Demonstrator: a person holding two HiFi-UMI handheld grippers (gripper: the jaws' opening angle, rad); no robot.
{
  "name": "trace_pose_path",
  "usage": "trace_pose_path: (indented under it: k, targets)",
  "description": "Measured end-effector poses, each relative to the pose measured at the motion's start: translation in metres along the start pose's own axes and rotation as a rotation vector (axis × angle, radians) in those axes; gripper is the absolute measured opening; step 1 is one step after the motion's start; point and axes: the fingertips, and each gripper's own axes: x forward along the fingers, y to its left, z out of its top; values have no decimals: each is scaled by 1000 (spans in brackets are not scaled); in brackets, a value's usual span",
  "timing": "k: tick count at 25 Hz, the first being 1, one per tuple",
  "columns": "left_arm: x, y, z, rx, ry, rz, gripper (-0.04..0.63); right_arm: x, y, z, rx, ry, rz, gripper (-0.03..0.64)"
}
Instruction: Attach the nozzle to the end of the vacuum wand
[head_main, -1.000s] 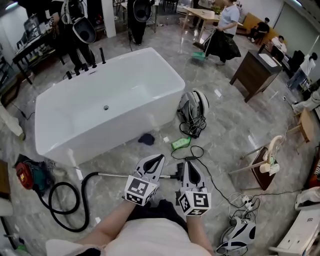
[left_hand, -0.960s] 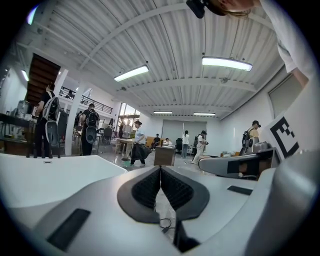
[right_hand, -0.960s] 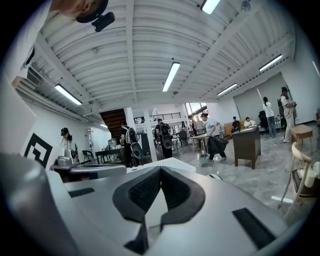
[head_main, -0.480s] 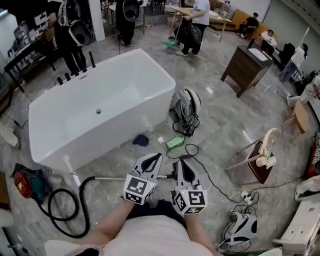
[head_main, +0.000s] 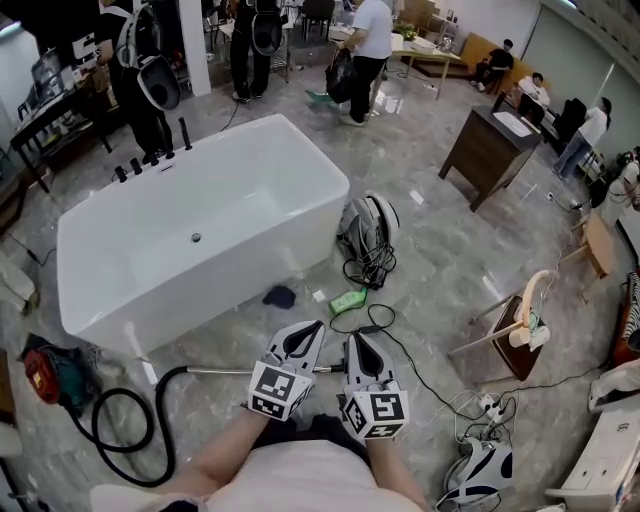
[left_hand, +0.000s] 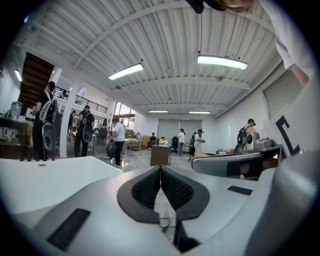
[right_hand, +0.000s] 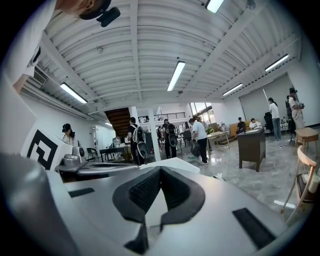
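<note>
Bright, even light falls from long ceiling tubes (left_hand: 222, 62), and the polished floor (head_main: 440, 250) gives back soft glare with only faint shadows. Every view bulges toward its edges. Both gripper views have black corners, and the left claw (left_hand: 160, 169) looms swollen by the lens.

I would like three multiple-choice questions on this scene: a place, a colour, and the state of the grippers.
1. Where is the vacuum wand? A standing upright; B flat on the floor; C held in the air.
2. What colour is the bathtub? A white; B green; C black.
3. How are the left gripper and right gripper? A wide open; B shut, empty; C shut on the wand.
Answers: B, it lies along the floor; A, its walls are white; B, both jaw pairs meet on nothing.
</note>
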Motion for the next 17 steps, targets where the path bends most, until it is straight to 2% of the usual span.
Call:
trace_pose_path:
  k: [17]
  targets:
    - [-2,-2,-6,8,4,24,11,-4,-6,-4,-4,-6,1,15]
